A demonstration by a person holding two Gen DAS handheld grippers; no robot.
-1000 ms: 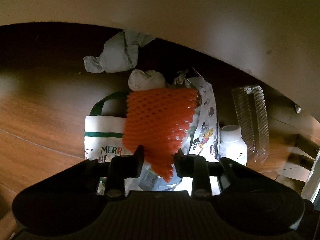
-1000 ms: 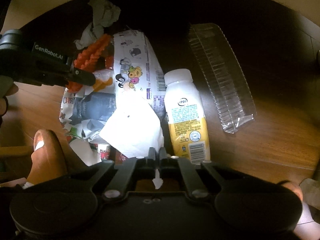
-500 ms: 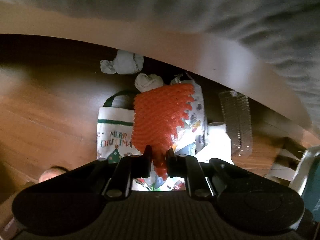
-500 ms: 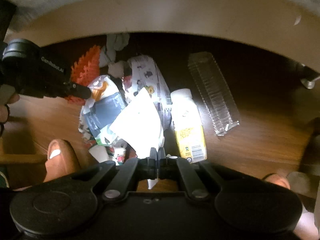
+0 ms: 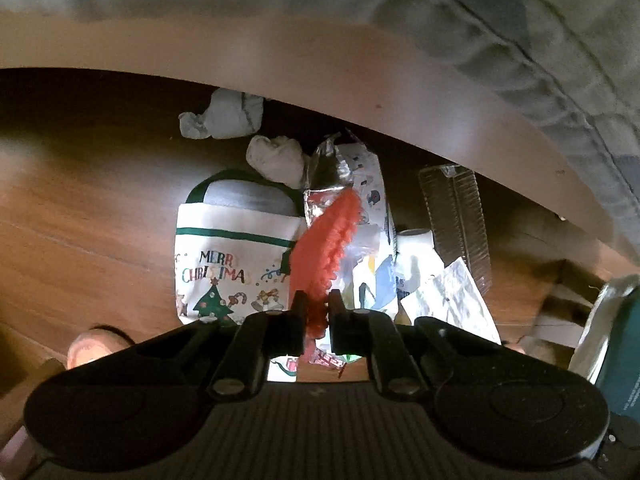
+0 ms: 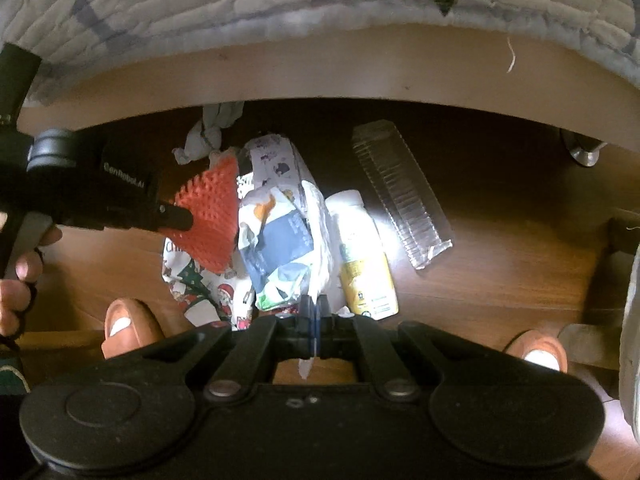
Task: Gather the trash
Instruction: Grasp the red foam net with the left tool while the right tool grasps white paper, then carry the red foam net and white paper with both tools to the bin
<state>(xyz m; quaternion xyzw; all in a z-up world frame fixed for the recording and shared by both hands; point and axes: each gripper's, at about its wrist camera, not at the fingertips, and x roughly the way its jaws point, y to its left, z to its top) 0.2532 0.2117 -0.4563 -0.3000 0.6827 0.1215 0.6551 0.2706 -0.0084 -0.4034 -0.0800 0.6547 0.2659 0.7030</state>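
- Left view: left gripper [image 5: 315, 304], fingers clamped on the orange net [image 5: 328, 236], which hangs above the Christmas bag [image 5: 224, 264] on the floor [image 5: 80, 220]; two crumpled tissues [image 5: 224, 120] lie beyond.
- Right view only: right gripper [image 6: 314, 308], fingers together on a thin white wrapper [image 6: 318, 232]; a bottle [image 6: 364, 256] and clear tray [image 6: 400, 188] lie to the right.
- Compared with 1.0 s ago, both views sit higher, and bedding now shows; the net appears edge-on.
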